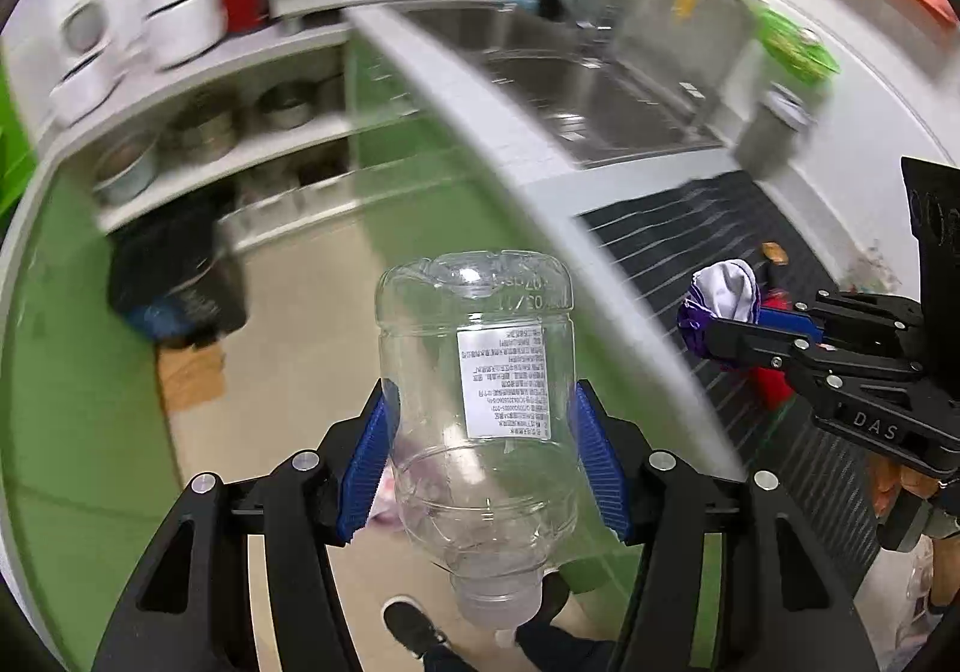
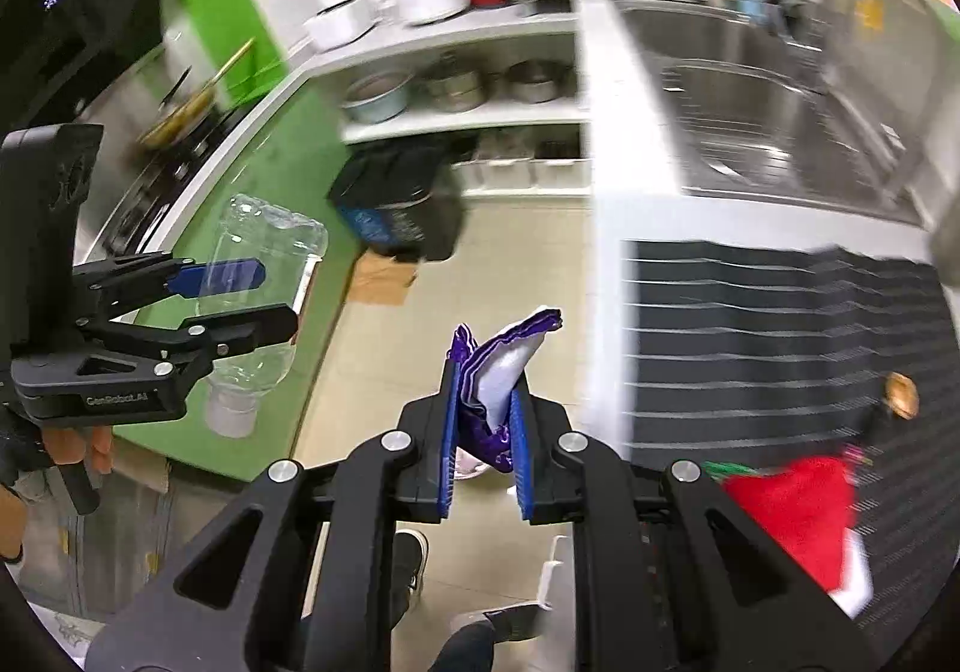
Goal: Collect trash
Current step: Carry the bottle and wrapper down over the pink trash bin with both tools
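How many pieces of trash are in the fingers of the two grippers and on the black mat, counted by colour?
Clear: 1, the plastic bottle in the left gripper
Purple and white: 1, the wrapper in the right gripper
Red: 1, the packet on the black mat
Brown: 1, the small scrap on the mat
Total: 4

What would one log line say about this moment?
left gripper: holds clear plastic bottle, neck down | right gripper: pinches purple-and-white wrapper | left on black ridged mat: red packet
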Demonstrator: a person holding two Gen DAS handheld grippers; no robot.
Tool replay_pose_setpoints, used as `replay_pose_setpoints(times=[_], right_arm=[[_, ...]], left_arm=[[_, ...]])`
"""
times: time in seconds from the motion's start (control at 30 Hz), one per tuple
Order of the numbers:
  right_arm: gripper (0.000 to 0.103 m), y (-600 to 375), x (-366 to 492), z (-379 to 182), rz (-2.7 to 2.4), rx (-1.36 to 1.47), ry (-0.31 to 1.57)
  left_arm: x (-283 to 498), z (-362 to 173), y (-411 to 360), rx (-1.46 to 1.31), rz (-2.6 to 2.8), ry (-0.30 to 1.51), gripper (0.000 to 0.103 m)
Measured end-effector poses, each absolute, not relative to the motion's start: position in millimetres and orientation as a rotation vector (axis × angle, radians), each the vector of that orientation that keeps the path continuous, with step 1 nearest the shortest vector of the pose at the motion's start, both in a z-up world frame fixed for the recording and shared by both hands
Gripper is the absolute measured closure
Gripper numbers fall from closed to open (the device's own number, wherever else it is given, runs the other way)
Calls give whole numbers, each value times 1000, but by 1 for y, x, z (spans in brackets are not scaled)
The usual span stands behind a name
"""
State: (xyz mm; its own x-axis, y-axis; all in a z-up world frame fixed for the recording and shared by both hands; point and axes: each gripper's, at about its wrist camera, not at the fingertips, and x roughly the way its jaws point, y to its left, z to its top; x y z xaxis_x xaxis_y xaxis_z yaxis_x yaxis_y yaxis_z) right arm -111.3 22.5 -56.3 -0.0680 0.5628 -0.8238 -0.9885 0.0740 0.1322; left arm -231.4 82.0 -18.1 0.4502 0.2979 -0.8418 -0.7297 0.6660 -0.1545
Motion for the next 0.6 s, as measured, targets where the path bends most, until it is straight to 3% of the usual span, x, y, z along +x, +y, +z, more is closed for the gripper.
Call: replay_pose_setpoints(times=[0.37, 0.6], right_arm=[[89, 100, -181, -158, 1394, -714, 999], [89, 129, -175, -271, 1369, -734, 1033]], left_arm=[[-306, -108, 143, -648, 682, 929, 45], [-309, -239, 176, -683, 667, 964, 45]])
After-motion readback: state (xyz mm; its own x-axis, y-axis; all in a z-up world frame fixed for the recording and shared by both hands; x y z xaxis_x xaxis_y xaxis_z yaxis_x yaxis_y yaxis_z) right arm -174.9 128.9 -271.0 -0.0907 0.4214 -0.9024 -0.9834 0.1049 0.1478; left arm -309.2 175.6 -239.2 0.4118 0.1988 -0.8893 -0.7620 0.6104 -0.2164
